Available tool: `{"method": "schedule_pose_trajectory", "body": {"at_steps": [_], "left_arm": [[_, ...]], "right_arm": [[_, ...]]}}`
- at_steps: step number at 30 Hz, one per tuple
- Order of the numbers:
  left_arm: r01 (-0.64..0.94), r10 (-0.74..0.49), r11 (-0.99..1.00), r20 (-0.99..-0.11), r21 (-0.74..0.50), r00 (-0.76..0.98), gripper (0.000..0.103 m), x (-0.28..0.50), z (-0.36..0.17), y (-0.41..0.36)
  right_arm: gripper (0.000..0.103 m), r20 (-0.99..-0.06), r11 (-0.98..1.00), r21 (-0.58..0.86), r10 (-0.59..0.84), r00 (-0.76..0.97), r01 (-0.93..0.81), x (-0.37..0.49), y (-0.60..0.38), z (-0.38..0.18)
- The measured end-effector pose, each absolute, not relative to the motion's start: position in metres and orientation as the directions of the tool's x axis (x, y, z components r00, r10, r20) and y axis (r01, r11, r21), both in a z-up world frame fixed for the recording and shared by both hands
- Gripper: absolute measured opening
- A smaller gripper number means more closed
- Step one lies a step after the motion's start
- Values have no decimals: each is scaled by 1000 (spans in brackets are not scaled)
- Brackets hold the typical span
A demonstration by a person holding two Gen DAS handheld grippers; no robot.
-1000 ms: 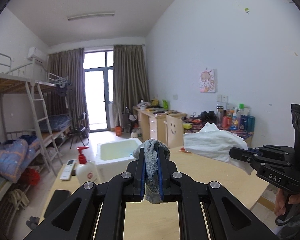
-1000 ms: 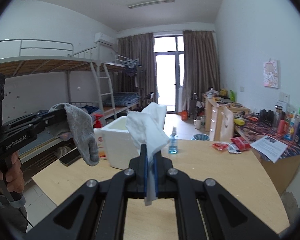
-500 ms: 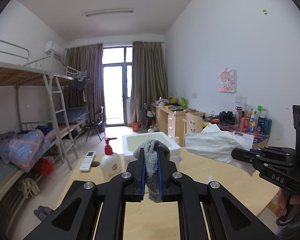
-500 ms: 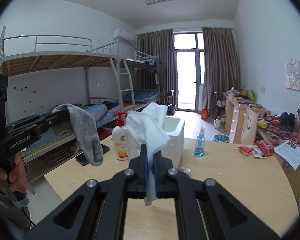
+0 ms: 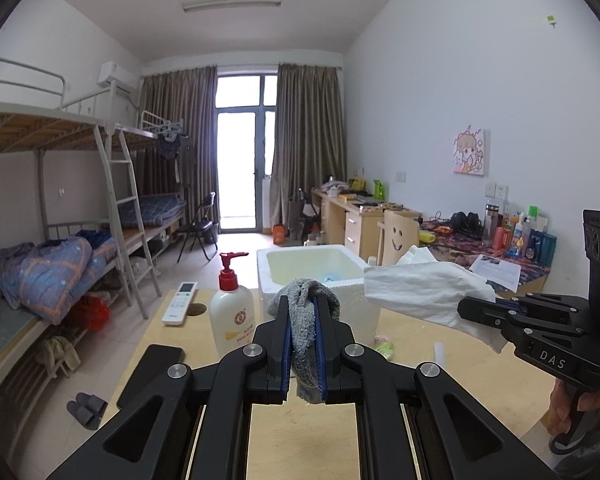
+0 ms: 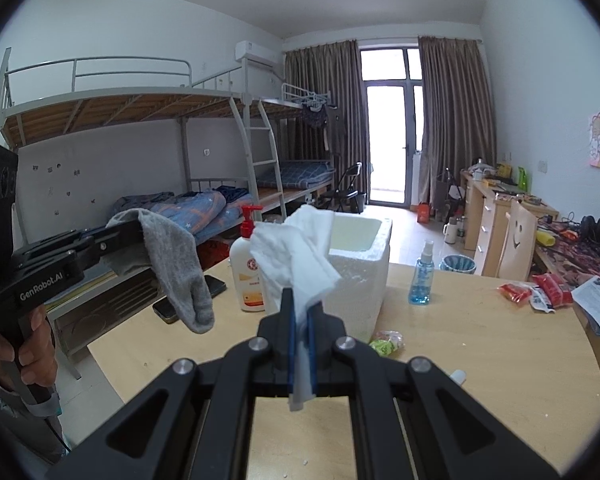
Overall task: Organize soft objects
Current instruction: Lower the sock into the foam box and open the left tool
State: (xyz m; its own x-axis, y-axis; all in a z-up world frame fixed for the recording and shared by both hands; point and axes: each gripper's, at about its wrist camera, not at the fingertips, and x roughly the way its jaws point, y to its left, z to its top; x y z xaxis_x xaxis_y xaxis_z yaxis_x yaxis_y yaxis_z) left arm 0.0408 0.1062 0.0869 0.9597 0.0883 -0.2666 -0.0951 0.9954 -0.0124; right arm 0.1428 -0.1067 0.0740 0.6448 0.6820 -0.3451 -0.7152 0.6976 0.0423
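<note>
Fingers (image 5: 283, 336) of the left gripper (image 5: 302, 344) are clamped on a grey sock (image 5: 305, 320), which droops past their tips, and those of the right gripper (image 6: 300, 350) pinch a white cloth (image 6: 296, 256) that stands up crumpled above them. Both soft things hang in the air over the surface (image 6: 480, 344), just short of the white foam box (image 5: 312, 276) that looks like their destination. To finish this carry well, each load should be brought fully over the box opening before release, one at a time so the two do not tangle, and the sock's dangling toe kept from catching the pump bottle (image 5: 232, 316) beside the box. Something bluish lies in the box, too hidden to name. The small green-wrapped item (image 6: 386, 340) at its foot is also unclear.
</note>
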Motion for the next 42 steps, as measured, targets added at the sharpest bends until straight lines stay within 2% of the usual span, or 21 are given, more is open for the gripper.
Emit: {"method": "schedule_pose_trajectory", "body": {"at_steps": [17,42], "left_arm": [[-76,64,997,-300,-27,952,10,84,87,115],[-52,47,999,-290,-10,956,10,140,123,118]], "right_arm": [[7,-394,701,37,665,635,-712,174,-88,77],[7,-408,721,44,645,646,-692,223,-66,108]]}}
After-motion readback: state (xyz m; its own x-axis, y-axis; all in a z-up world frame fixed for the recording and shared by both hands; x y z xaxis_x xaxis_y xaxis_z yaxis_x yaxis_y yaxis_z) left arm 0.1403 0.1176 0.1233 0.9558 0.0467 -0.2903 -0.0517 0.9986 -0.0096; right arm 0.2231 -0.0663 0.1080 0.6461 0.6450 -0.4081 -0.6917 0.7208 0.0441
